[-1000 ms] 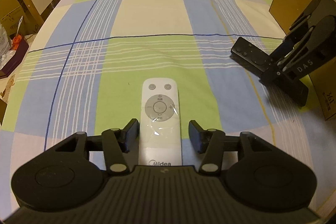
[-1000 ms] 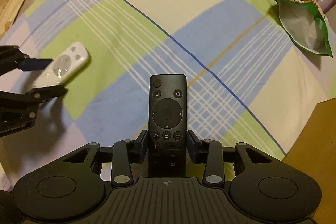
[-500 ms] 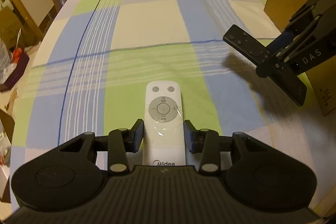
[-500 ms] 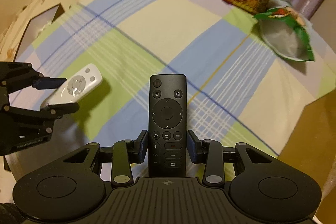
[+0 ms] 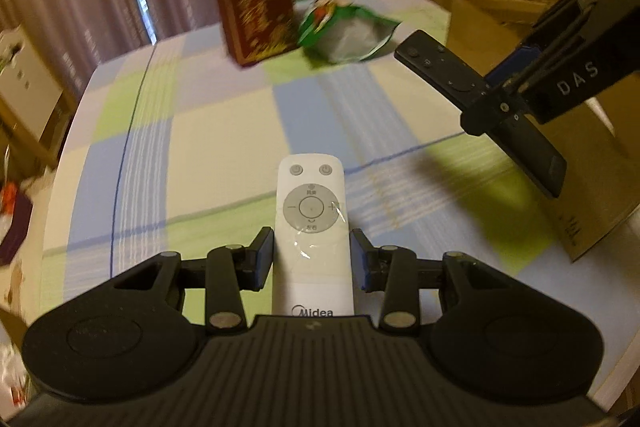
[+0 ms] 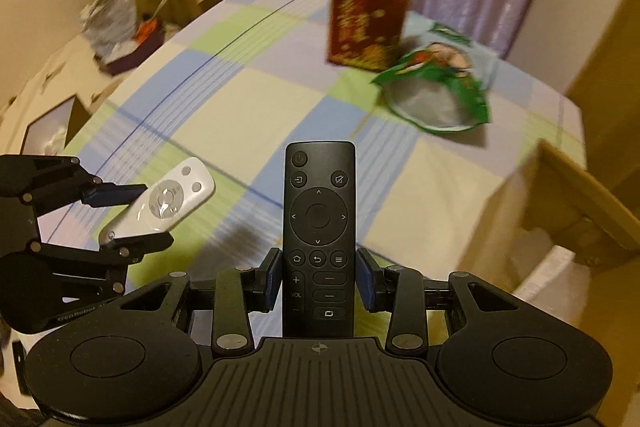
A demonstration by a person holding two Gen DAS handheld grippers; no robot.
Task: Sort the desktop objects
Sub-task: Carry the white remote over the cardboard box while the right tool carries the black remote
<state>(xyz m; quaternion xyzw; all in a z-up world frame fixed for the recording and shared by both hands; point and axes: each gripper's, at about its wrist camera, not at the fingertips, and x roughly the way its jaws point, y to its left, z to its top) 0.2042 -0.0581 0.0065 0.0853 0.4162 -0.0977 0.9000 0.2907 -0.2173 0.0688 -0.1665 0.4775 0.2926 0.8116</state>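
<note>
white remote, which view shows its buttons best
Left wrist view: the white remote faces the camera squarely between the left gripper pads, its buttons and logo legible. The right wrist view shows it small, angled, partly hidden by a finger.

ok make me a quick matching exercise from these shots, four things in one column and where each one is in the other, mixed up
Things:
1. white remote
2. black remote
3. red box
4. green snack bag

Places:
A. lying flat on the checked tablecloth, next to the red box
B. clamped in the left gripper
C. standing upright at the far end of the table
D. clamped in the right gripper

Pairs: 1-B, 2-D, 3-C, 4-A
</note>
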